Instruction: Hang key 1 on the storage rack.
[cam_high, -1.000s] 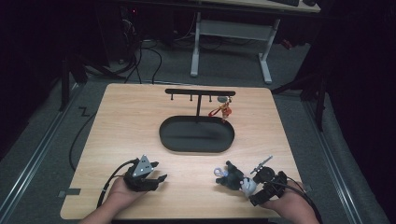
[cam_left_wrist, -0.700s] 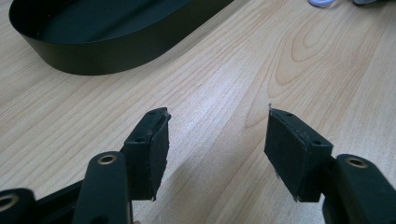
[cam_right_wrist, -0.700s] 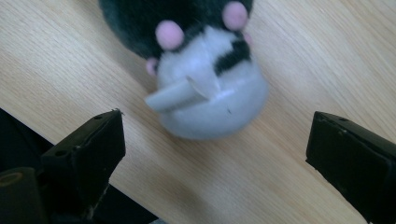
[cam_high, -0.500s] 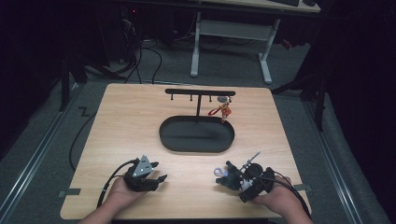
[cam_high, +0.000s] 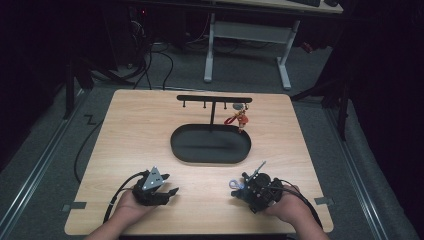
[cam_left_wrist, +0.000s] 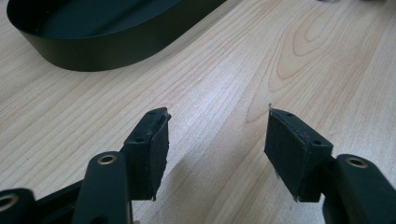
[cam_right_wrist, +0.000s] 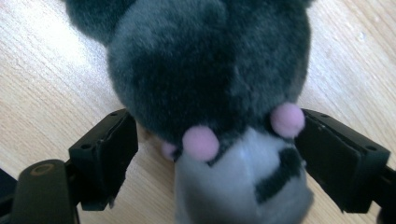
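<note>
**Right claw closes in around the plush keychain**

The grey plush keychain, a fuzzy dark toy with pink dots, lies on the wooden surface near my front right edge, and it now sits between my right claw's jaws. A second ago that claw was further right and angled away; I have swung it in over the toy. The jaws are wide apart, one touching the fur, not yet pinching. My left claw rests open and empty. Beyond stand the black oval tray and hook rack, likely the destination.
</note>
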